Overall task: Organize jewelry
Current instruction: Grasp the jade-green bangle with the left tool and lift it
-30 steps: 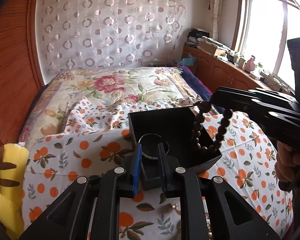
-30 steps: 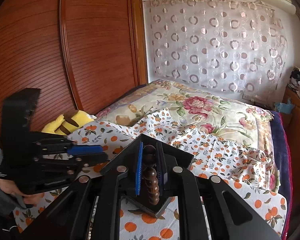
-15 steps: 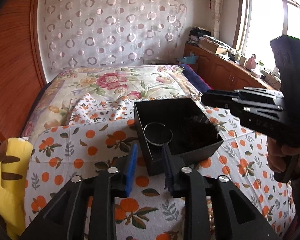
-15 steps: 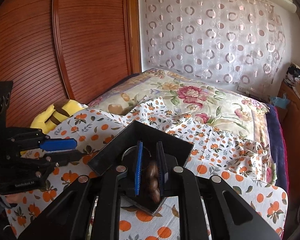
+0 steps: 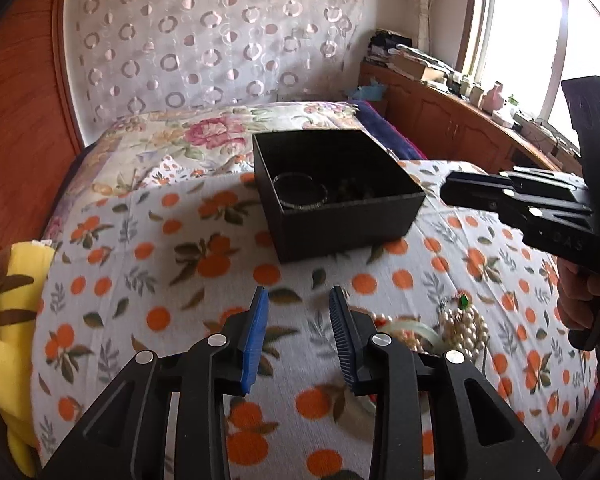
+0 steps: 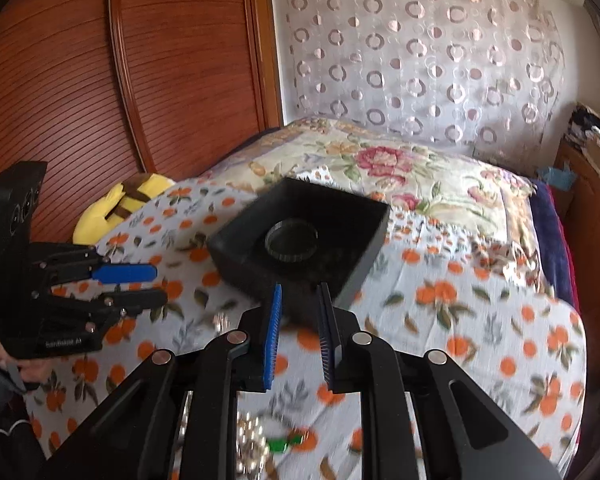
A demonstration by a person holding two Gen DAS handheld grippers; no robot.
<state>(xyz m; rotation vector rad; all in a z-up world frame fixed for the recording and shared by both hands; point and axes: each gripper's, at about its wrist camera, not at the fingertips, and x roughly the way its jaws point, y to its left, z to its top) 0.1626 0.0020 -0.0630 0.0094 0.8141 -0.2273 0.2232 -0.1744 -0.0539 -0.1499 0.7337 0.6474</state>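
Observation:
An open black box [image 5: 340, 200] sits on the orange-print sheet; it also shows in the right wrist view [image 6: 300, 236]. A thin bangle [image 5: 300, 192] lies inside it, with dark wooden beads [image 5: 356, 192] beside it. My left gripper [image 5: 298, 300] is open and empty, pulled back in front of the box. My right gripper [image 6: 299, 296] is open and empty, just in front of the box's near corner. A pile of pearl jewelry with a green stone [image 5: 456, 324] lies on the sheet, to the right of my left gripper; it also shows low in the right wrist view [image 6: 260, 444].
A yellow plush toy [image 5: 0, 320] lies at the bed's left edge. A floral quilt [image 5: 204, 136] covers the far bed. A wooden wardrobe [image 6: 120, 80] stands left, a cluttered wooden cabinet [image 5: 460, 112] under the window right.
My left gripper let go of the bangle in the box, opened and drew back. My right gripper dropped the wooden beads into the box, opened and pulled away.

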